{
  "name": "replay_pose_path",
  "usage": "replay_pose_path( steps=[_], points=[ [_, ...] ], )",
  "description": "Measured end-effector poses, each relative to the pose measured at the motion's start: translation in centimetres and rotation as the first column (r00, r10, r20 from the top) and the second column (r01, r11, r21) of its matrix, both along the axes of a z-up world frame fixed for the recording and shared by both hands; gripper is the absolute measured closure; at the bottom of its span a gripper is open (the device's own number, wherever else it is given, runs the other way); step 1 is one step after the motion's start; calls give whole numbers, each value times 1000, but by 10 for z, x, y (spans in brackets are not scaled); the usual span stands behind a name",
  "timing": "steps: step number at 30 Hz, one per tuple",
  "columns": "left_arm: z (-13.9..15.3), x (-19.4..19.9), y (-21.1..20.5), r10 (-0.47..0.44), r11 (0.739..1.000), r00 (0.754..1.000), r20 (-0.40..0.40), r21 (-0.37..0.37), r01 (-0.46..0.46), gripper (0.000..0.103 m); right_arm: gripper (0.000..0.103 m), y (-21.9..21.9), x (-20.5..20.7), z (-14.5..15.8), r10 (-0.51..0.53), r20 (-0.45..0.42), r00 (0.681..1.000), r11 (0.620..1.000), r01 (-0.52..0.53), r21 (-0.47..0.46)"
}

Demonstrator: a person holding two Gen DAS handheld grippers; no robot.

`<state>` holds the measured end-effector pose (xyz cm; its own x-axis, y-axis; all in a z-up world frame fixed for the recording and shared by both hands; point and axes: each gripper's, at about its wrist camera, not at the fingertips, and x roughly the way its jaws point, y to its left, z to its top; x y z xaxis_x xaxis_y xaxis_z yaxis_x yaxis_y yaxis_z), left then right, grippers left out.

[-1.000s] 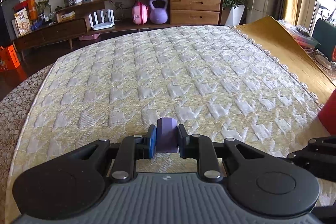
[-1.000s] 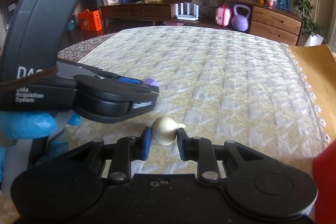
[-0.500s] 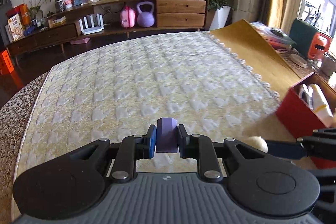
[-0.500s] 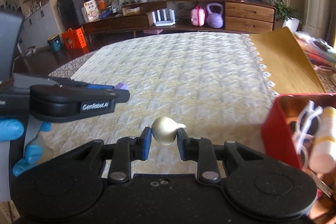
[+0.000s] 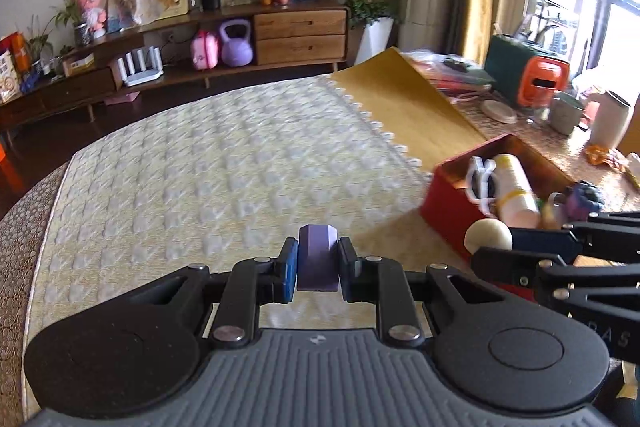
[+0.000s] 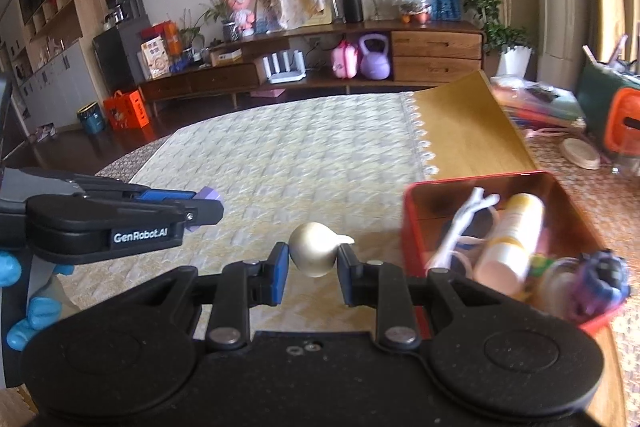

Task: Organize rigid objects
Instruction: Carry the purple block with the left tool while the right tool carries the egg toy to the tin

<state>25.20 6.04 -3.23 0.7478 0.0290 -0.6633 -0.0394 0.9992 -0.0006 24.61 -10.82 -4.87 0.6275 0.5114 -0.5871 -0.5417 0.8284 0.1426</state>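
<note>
Left wrist view shows the quilted bed (image 5: 224, 163) widest, then the red box (image 5: 444, 203) at its right edge (already holding a bottle and clips). Left gripper (image 5: 318, 261) has its jaws clamped on a purple block (image 5: 317, 255); right gripper (image 6: 313, 263) grips a gold pear-shaped ornament (image 6: 312, 249) just left of the box.

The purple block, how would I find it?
Start at the big quilted cream tablecloth, left of the red box. Above it, the left tool pinches the small purple plastic block. Its neighbour in the right tool is a round pearly ball.
</note>
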Motion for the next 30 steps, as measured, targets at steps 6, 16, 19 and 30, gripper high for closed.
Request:
replay_pose_path(
  steps=[6,16,19,30],
  points=[
    [10,-8,-36,-49,999,999,9,-7,49,83,78,-36,-5,9,-36,21,999,999,35,2],
    [11,-4,-101,-132,991,991,-1,-3,132,83,78,-92,-7,7,-102,33,994,995,102,-8],
    [8,2,-118,-155,988,988,-9,2,155,83,78,-104,-5,3,-116,29,993,993,116,-9],
    [-14,36,-164,-213,977,974,-78,-28,212,83,78,-137,9,-12,-140,9,990,990,140,-20]
  ],
)
